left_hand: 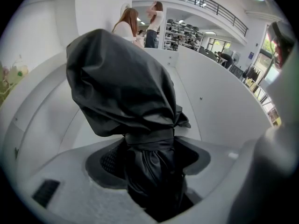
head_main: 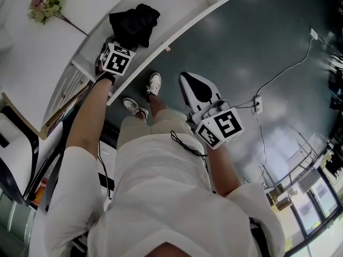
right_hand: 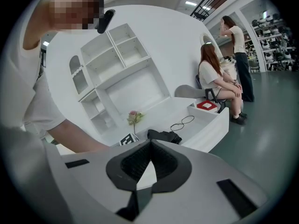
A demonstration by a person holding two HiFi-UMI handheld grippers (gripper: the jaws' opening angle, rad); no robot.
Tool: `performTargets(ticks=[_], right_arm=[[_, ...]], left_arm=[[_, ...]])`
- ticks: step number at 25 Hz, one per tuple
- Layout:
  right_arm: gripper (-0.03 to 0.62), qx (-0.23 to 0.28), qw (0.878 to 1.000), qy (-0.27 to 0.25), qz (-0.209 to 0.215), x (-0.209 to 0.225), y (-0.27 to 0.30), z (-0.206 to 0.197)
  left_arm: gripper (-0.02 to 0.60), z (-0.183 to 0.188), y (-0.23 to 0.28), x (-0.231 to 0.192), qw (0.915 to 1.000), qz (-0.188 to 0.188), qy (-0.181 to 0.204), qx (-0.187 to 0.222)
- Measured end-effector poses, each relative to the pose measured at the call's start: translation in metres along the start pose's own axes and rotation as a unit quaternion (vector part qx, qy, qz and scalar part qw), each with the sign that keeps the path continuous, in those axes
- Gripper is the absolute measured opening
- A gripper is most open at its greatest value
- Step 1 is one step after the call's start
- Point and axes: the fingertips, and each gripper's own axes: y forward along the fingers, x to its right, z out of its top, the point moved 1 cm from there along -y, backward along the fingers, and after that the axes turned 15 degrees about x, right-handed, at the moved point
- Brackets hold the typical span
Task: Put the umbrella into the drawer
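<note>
Over the open drawer (head_main: 179,27) at left, our left gripper (left_hand: 150,169) is opening its jaws, the black umbrella (left_hand: 122,80) wedged between them and lying inside; its bunched canopy blocks our view ahead. Rightward, our right gripper (right_hand: 141,171) hangs empty, jaw tips together.

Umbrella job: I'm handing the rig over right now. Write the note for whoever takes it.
Left gripper: jaws opening, umbrella between the pads, down inside the open drawer.
Right gripper: shut, empty, held off to the side above the floor.
Done: the umbrella is in the drawer.
Left: finish the release and lift the left gripper clear; pushing the drawer shut probably follows.
</note>
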Motion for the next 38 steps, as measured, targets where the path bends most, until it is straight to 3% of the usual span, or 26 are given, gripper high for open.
performTargets(ticks=[8, 15, 18, 20, 23, 27, 32, 35, 38], right_arm=[[0.0, 0.024, 0.999, -0.002, -0.027, 0.002, -0.023, 0.006], [0.0, 0.031, 0.998, -0.01, -0.05, -0.008, -0.051, 0.003], [0.0, 0.035, 0.998, -0.019, -0.054, -0.016, -0.063, 0.004], [0.0, 0.04, 0.997, -0.023, -0.057, -0.021, -0.071, 0.006], [0.0, 0.046, 0.996, -0.033, -0.062, -0.026, -0.081, 0.012], [0.0, 0.053, 0.995, -0.047, -0.07, -0.037, -0.098, 0.016], [0.0, 0.063, 0.995, -0.05, -0.065, -0.057, -0.111, 0.023], [0.0, 0.074, 0.994, -0.058, -0.052, -0.071, -0.108, 0.031], [0.0, 0.086, 0.993, -0.067, -0.036, -0.087, -0.103, 0.041]], left_arm=[[0.316, 0.0, 0.004, 0.001, 0.9999, -0.002, -0.001, -0.014], [0.319, 0.0, 0.002, -0.002, 0.9999, 0.003, 0.005, 0.01], [0.418, 0.001, -0.001, -0.011, 0.9992, 0.031, 0.009, 0.022], [0.437, 0.001, -0.005, -0.012, 0.9985, 0.044, 0.014, 0.028], [0.434, 0.007, -0.011, -0.011, 0.9972, 0.055, 0.03, 0.041], [0.433, 0.005, -0.024, -0.013, 0.9968, 0.062, 0.008, 0.049], [0.417, 0.009, -0.05, -0.011, 0.9965, 0.059, 0.009, 0.057], [0.385, 0.022, -0.067, -0.014, 0.9952, 0.063, 0.012, 0.074], [0.314, 0.03, -0.09, -0.014, 0.9939, 0.066, 0.023, 0.085]])
